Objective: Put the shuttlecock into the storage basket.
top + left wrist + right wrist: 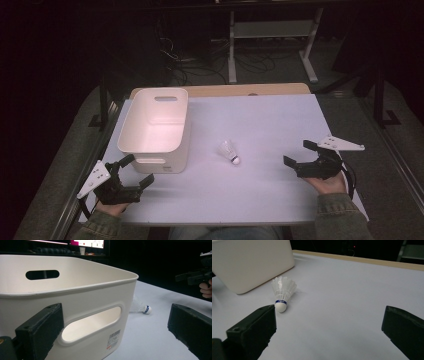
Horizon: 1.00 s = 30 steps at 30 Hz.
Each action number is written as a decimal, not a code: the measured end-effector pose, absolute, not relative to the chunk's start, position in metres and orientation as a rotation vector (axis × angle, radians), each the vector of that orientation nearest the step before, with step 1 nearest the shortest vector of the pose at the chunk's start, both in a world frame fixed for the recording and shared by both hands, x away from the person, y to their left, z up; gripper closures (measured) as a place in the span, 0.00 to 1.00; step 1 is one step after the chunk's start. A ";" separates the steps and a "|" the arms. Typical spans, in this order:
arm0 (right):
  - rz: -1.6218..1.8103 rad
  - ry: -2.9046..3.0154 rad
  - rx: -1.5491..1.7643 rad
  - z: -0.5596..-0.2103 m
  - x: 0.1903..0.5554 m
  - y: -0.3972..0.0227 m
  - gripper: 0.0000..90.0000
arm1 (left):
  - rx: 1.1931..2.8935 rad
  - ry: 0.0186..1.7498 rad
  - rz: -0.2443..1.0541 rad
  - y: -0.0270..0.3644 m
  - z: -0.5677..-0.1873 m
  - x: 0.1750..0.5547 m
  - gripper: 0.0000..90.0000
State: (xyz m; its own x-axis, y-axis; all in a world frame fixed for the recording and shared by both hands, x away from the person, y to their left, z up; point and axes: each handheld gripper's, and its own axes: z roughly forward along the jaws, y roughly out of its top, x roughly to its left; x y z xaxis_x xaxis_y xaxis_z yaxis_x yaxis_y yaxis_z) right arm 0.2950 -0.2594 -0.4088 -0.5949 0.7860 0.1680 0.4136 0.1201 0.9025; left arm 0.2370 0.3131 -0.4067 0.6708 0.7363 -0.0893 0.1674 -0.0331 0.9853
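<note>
White feathers and a small cork nose: the shuttlecock (pixel 229 152) lies on its side on the pale table (pixel 260 190), just off the near right corner of the cream bin (pixel 155 127), close to it but not touching. Its long axis runs roughly away from that bin corner, skirt towards the far side, nose with the blue band pointing back towards my edge of the table. From the bin, my right gripper (pixel 300 158) sits well beyond the shuttlecock, out on the open table, and in the right gripper view the shuttlecock (pixel 283 293) lies ahead and off to the left jaw's side, nose nearest me. My left gripper (pixel 140 170) is tucked against the bin's near wall, by the handle slot; the bin (pixel 75 305) blocks most of its line to the shuttlecock (pixel 140 307), which peeps out past the corner. I judge the right hand has the cleaner approach, though both are about as near. Both grippers have their jaws spread wide with nothing between them. My forearms rest low at the near edge.
</note>
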 end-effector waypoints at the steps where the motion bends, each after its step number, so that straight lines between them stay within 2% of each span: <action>1: 1.465 2.052 1.172 -0.409 0.295 -0.259 0.00 | 1.570 0.766 0.537 0.313 -0.407 0.237 0.00; 30: 1.385 2.156 1.173 -0.396 0.301 -0.247 0.00 | 1.568 0.775 0.527 0.315 -0.407 0.237 0.00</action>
State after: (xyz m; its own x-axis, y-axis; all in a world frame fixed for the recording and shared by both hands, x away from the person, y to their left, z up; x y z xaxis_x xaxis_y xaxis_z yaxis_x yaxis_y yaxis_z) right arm 0.3009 -0.2474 -0.3955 -0.6107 0.7765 0.1552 0.4640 0.1921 0.8647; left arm 0.2371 0.3150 -0.4073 0.6699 0.7357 -0.1000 0.1775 -0.0279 0.9837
